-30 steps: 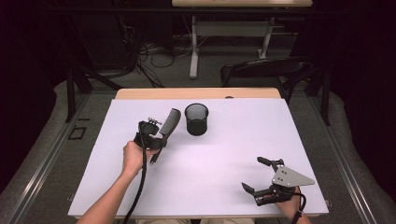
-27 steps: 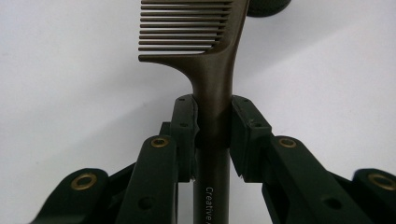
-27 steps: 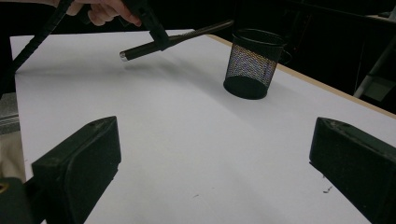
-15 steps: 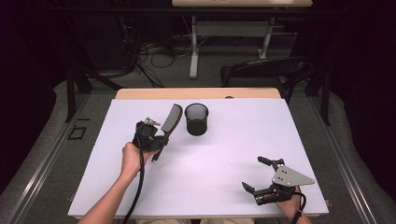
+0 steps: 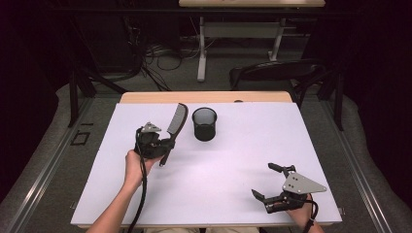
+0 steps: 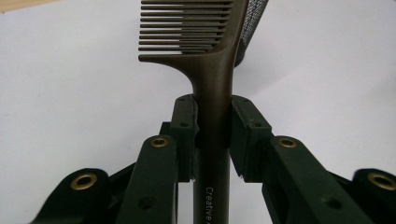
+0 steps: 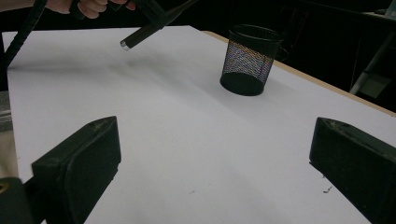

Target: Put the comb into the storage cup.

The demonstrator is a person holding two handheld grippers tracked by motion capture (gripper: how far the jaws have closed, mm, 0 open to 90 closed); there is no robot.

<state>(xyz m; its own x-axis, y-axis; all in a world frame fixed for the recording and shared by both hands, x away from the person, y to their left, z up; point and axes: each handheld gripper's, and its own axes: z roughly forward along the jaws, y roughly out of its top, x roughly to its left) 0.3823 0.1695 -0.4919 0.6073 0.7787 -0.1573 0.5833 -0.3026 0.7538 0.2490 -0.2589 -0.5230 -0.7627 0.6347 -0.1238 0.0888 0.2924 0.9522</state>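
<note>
Left gripper (image 5: 164, 145), held in the person's left hand (image 5: 133, 164) over the left-centre of the white table (image 5: 233, 179): jaws clamped on the handle of a dark brown comb (image 5: 174, 127). Comb, high view: lifted clear of the table, tilted, toothed end up and away toward the far edge, handle tip down and toward the person; it lies just left of the pen cup, apart from it. Comb (image 6: 212, 84), left gripper view: handle runs straight up between the two black pads (image 6: 184, 135), which press it from both sides; teeth project to the left of the spine near the top; pale lettering, partly legible, on the lower handle. Black wire-mesh pen cup (image 5: 204, 124): upright on the table, near the far edge, about centre; its mesh wall (image 6: 252, 23) shows behind the comb's head in the left gripper view. Right gripper (image 5: 270, 181), in the person's right hand (image 5: 300, 213) at the near right corner of the table, grey three-cornered plate on top: jaws spread wide, nothing between them. Right gripper view: both black jaws stand far apart over bare white surface; pen cup (image 7: 250, 58) beyond, upright, well away; comb handle end (image 7: 140, 37) and the other hand's fingers (image 7: 88, 7) at upper left, above the table. Black cable (image 5: 143, 194) trails from the left gripper along the forearm.
</note>
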